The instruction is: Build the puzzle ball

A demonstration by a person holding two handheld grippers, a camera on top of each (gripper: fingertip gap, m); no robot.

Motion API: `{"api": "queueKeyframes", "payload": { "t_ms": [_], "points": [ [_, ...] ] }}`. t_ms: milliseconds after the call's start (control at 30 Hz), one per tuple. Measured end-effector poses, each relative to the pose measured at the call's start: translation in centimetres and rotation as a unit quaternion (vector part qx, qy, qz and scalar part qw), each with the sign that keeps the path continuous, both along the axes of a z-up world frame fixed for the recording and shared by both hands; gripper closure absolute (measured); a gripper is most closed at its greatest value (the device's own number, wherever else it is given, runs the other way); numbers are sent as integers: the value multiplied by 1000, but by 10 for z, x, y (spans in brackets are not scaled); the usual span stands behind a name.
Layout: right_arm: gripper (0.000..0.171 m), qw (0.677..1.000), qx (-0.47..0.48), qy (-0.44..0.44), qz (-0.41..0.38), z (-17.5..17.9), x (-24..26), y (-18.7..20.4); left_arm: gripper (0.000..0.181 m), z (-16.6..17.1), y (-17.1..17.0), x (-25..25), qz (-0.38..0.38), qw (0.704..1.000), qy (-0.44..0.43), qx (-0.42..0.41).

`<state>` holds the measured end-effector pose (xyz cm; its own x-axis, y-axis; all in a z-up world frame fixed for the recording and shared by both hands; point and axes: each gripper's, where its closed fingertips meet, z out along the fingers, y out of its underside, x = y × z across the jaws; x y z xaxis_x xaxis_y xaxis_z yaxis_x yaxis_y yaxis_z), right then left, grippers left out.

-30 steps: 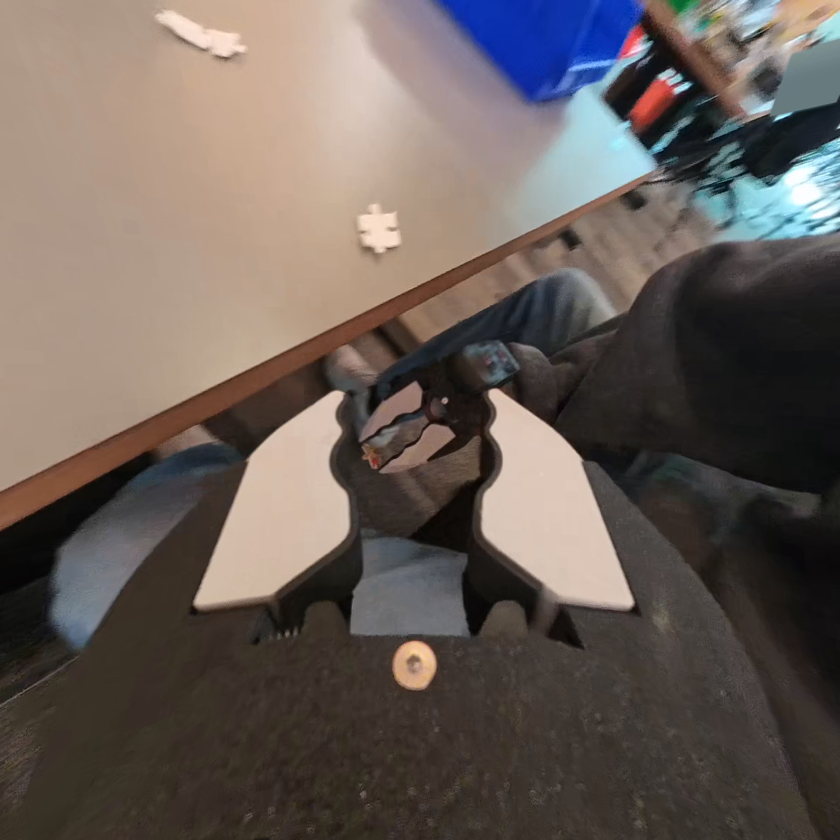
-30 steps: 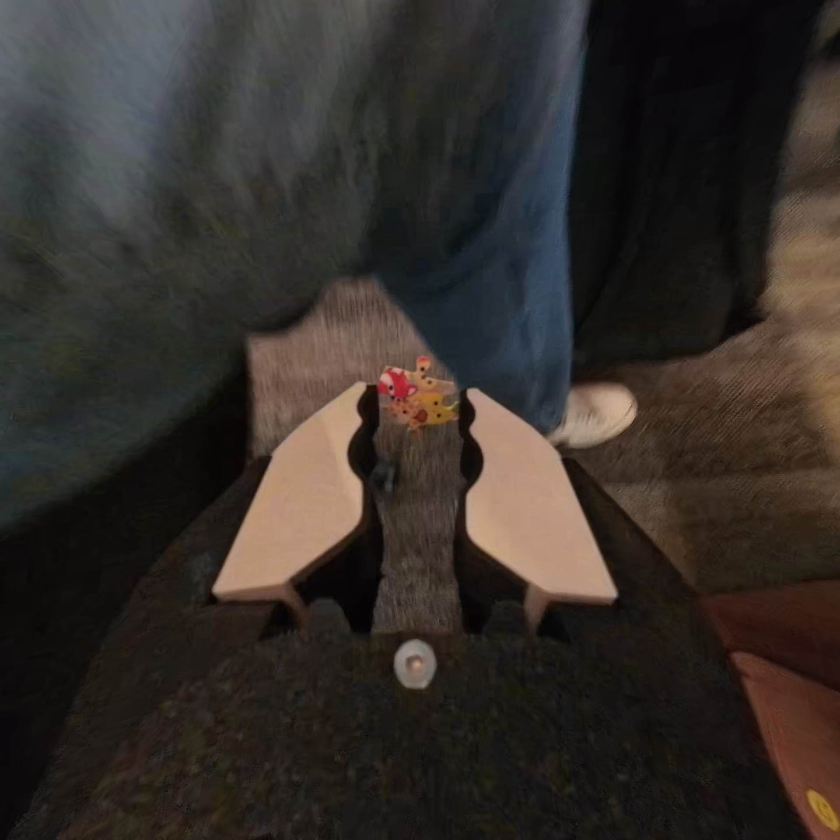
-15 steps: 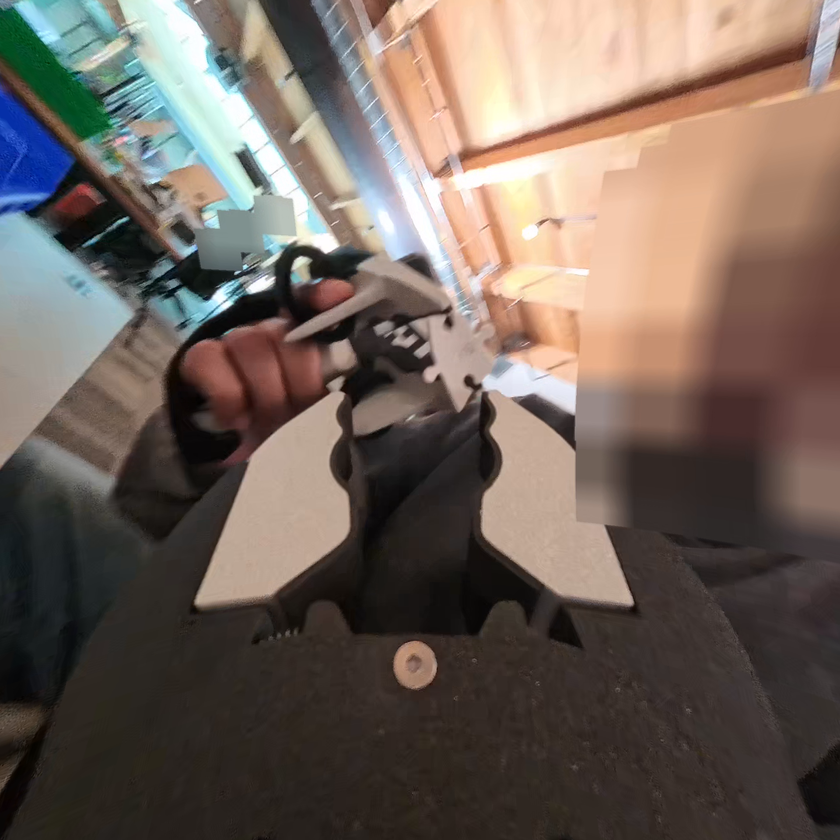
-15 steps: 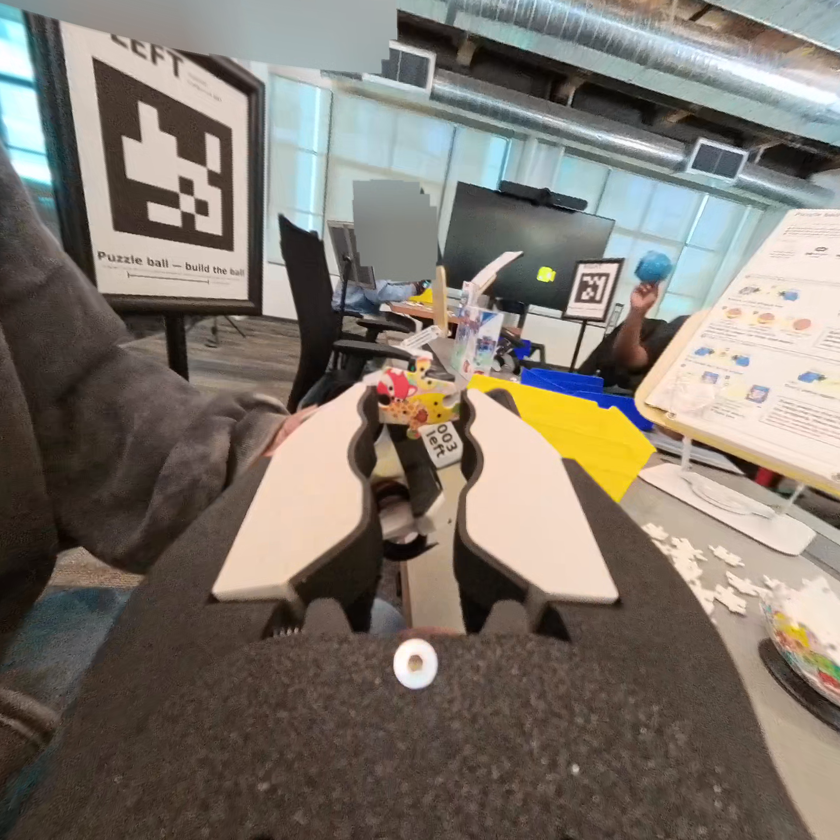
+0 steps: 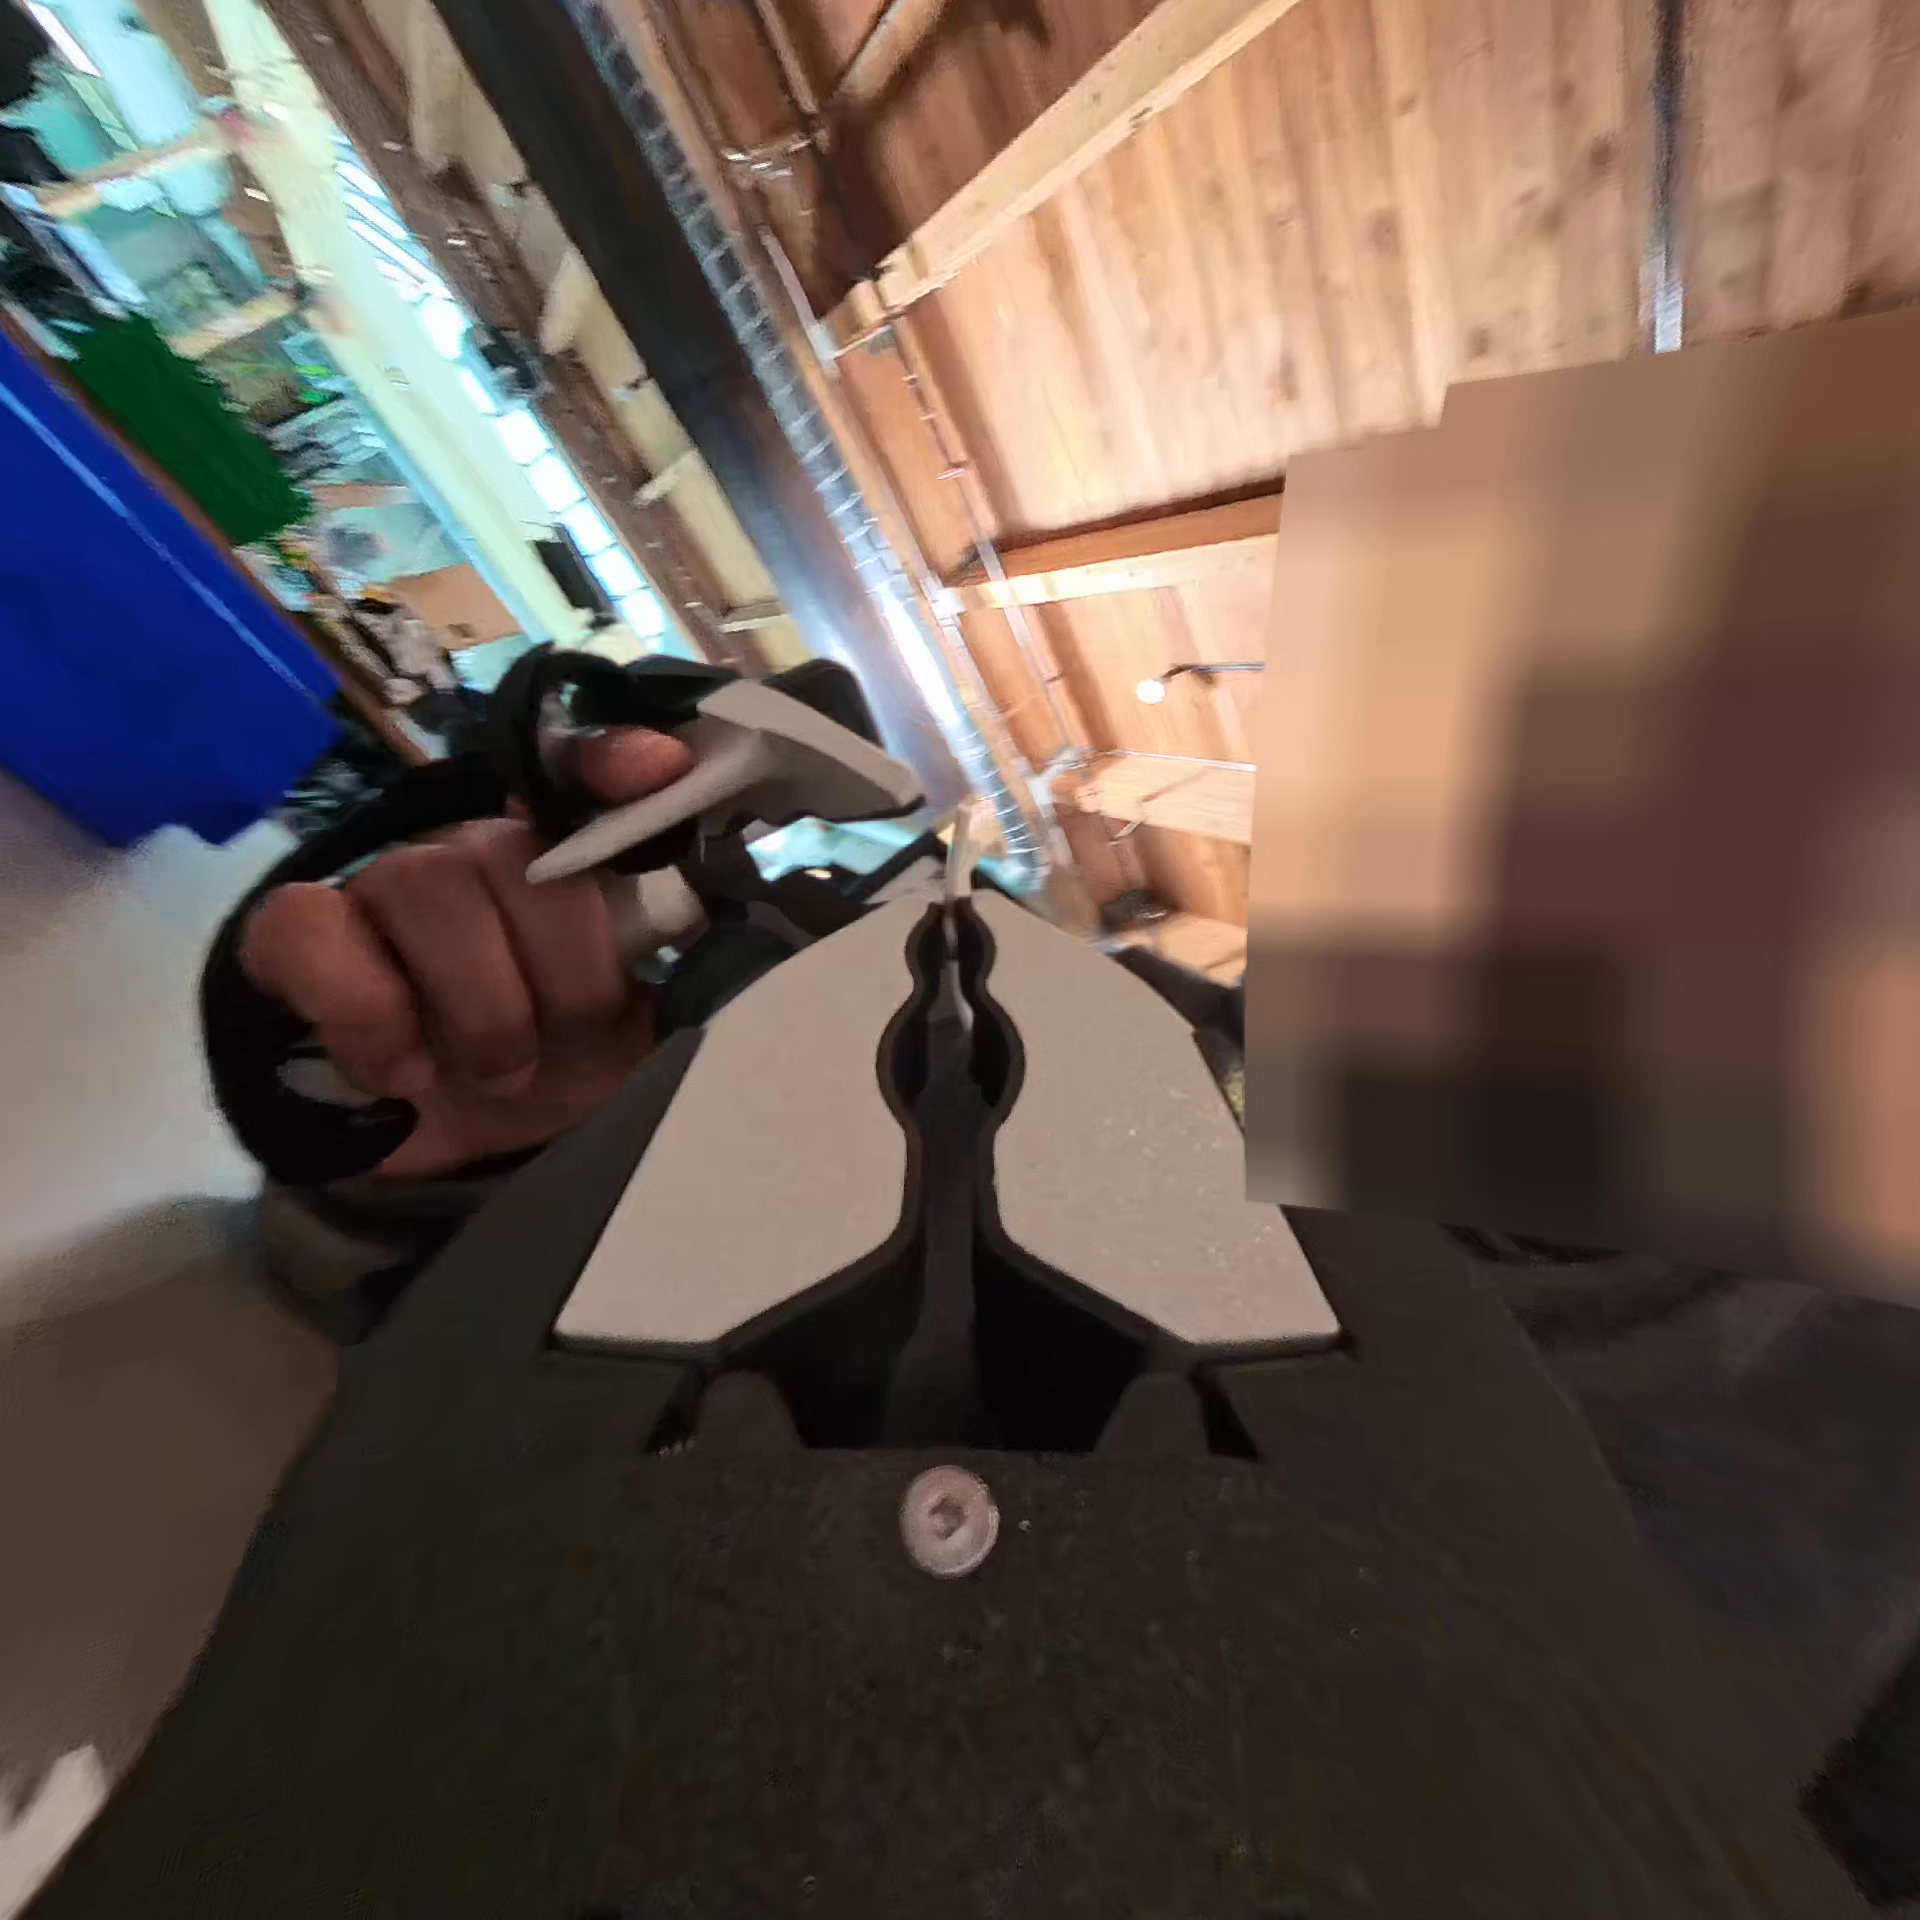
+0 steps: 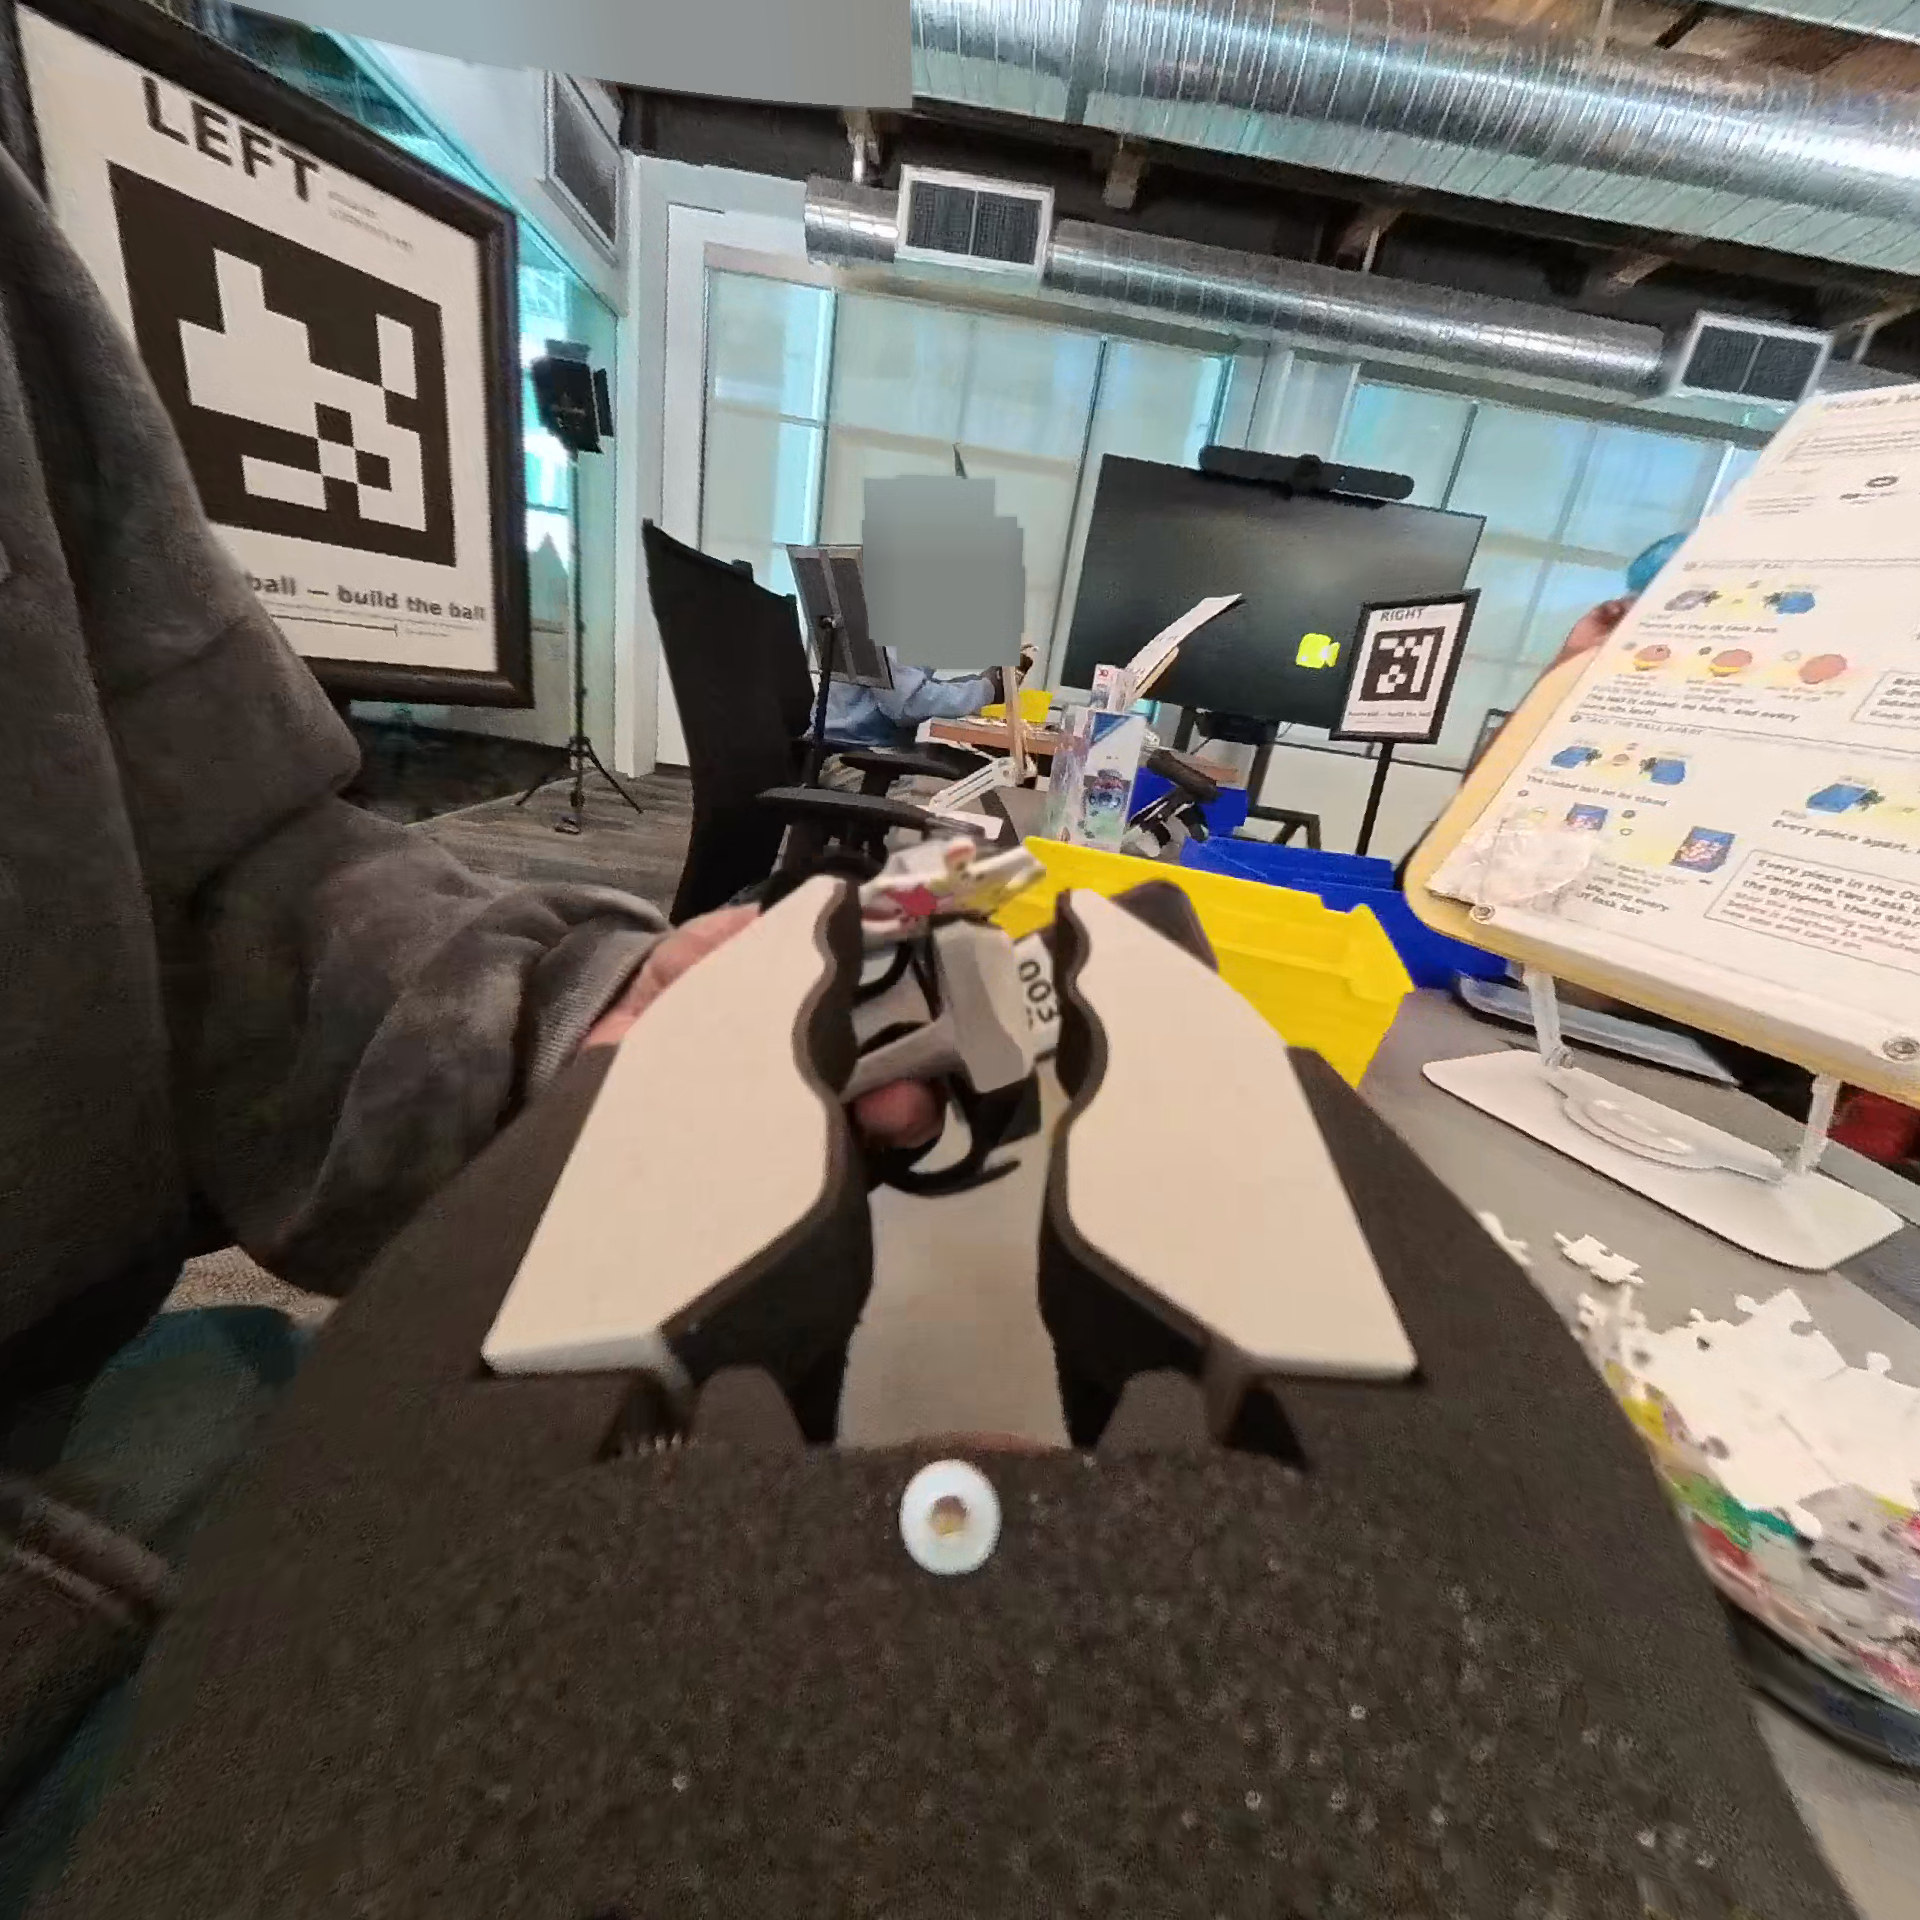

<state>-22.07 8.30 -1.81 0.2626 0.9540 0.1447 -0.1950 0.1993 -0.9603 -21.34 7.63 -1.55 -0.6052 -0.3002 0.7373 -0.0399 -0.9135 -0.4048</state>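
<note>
We see the left hand-held gripper [image 5: 954, 914] raised toward a timber ceiling, its two fingers pressed nearly together on a thin puzzle piece [image 5: 956, 935] seen edge-on, which stands pinched at their tips. Just beyond it sits the right hand-held gripper [image 5: 914, 800], gripped by a hand [image 5: 436, 997].

From the right wrist view, we find the right hand-held gripper [image 6: 961, 914] with its fingers spread apart; the colourful puzzle piece [image 6: 951, 883] lies across the gap near their tips, touching the left finger, and we cannot tell whether it touches the right one. The left hand-held gripper's body shows behind the gap.

At lower right on the bench [image 6: 1475, 1164] we see the half-built puzzle ball [image 6: 1787, 1496], loose white pieces [image 6: 1600, 1257] beside it. A yellow bin [image 6: 1247, 956] and an instruction board [image 6: 1704, 748] stand farther back.
</note>
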Motion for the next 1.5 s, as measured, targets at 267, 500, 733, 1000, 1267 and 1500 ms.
{"api": "queueKeyframes", "payload": {
  "t_ms": [267, 500, 733, 1000, 1267, 1500],
  "points": [
    [140, 978, -176, -115, -11, -14, 31, 43, 179, -18, 45, 7, 132, 943, 205, 226],
    [151, 952, -263, -154, 10, -20, 29, 54, 179, -30, 54, 26, 106, 894, 282, 331],
    [168, 945, -278, -169, 8, -39, 36, 52, 179, -41, 56, 37, 121, 873, 311, 355],
    [169, 944, -310, -115, 7, -39, 43, 55, 169, -43, 61, 37, 133, 875, 313, 345],
    [168, 944, -321, -81, 4, -29, 45, 58, 171, -40, 55, 38, 128, 875, 309, 350],
    [168, 939, -311, -144, 0, -40, 37, 52, 171, -39, 55, 40, 132, 874, 309, 351]
  ]
}}
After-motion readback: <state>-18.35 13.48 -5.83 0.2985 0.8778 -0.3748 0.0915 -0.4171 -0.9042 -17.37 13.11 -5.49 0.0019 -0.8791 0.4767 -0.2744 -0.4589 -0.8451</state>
